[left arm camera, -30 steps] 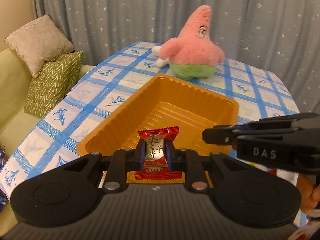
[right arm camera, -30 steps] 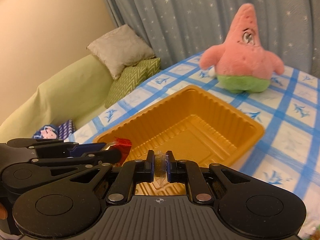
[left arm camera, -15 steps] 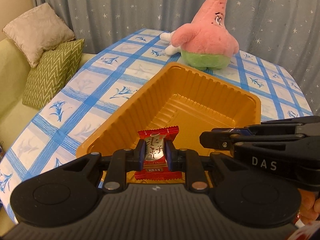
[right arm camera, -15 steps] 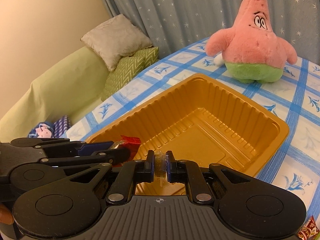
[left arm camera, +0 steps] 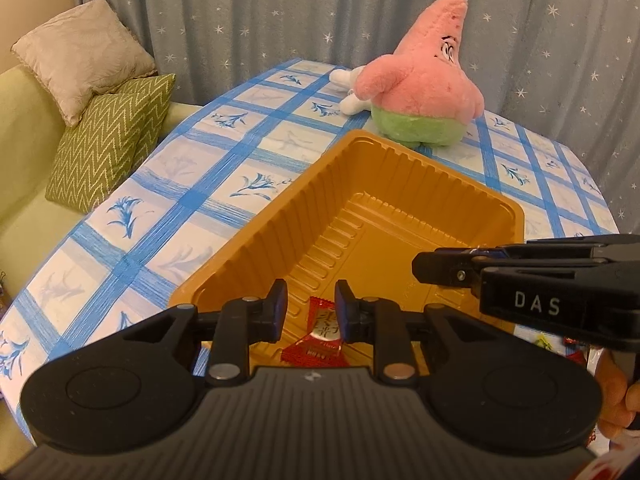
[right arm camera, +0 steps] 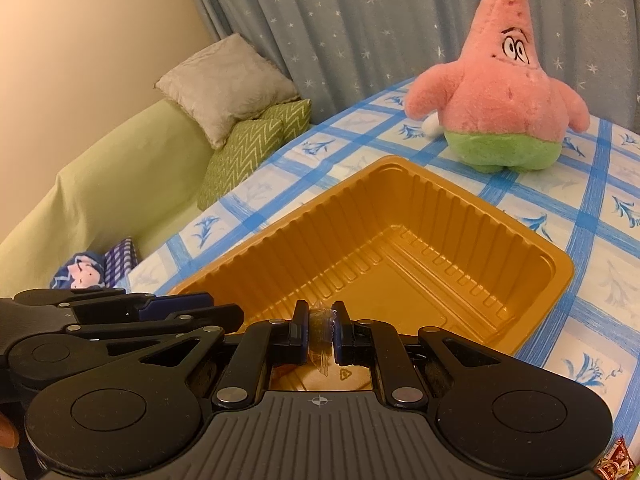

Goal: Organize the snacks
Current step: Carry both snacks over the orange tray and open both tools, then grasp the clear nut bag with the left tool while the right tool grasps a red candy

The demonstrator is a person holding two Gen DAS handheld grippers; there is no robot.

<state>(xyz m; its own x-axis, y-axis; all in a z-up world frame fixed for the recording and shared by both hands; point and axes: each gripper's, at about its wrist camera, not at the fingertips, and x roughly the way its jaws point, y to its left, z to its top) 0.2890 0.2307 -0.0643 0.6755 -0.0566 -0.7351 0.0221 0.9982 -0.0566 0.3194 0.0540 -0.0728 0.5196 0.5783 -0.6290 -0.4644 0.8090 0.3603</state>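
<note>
free: tray (left arm camera: 400,208) centre | obst: plush (left arm camera: 424,92) behind tray, touching rim

Pink star plush (left arm camera: 424,92) with green shorts, upright at 12 o'clock on checked tablecloth (left arm camera: 208,184), blue on white with flower prints. Starred grey-blue curtain (left arm camera: 280,8) behind. Green sofa (right arm camera: 104,184) at 9 o'clock, bearing beige cushion (right arm camera: 224,84) atop green zigzag cushion (right arm camera: 248,152). Small blue-and-pink item (right arm camera: 86,274) at 8 o'clock, unclear.
</note>
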